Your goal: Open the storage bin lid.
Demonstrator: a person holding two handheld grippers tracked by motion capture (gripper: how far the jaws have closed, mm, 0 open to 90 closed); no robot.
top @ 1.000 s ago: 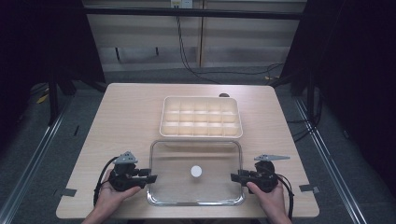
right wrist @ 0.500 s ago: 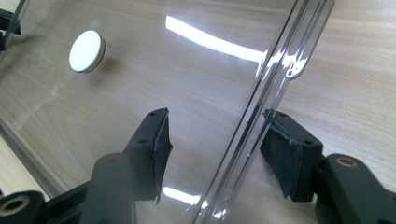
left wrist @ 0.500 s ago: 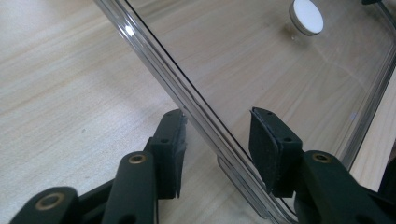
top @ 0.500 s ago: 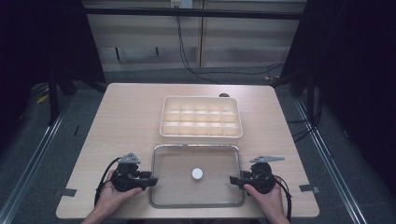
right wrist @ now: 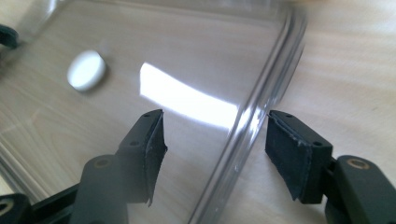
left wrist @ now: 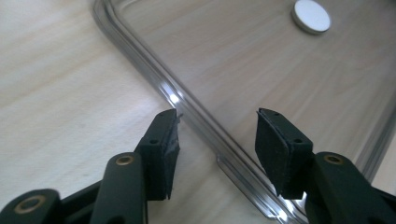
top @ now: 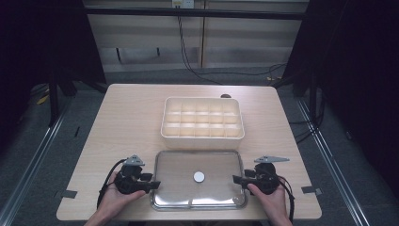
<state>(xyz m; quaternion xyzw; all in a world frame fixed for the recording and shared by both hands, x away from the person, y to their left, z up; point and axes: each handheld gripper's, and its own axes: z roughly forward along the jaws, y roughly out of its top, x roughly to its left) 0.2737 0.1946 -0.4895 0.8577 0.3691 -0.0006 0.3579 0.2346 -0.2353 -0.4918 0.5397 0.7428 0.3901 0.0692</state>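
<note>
Both tongs have just been opening. The left tongs [top: 151, 184] stand released astride the left rim of the clear lid [top: 179, 165], pads clear of it. The right tongs [top: 237, 179] stand likewise over its right rim. The lid lies flat at the lower centre of the frame on the bench [top: 131, 117], a white knob [top: 199, 177] at its middle, just below the cream compartment tray [top: 203, 136].

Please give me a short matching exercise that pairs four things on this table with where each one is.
Things:
1. clear lid
2. divided box
3. left gripper
4. right gripper

Places:
A. at the far middle of the table, beyond the lid
B. at the lid's left edge, jaws apart
C. flat on the table's near side, with a white round knob at its middle
D. at the lid's right edge, jaws apart

Pairs: 1-C, 2-A, 3-B, 4-D
</note>
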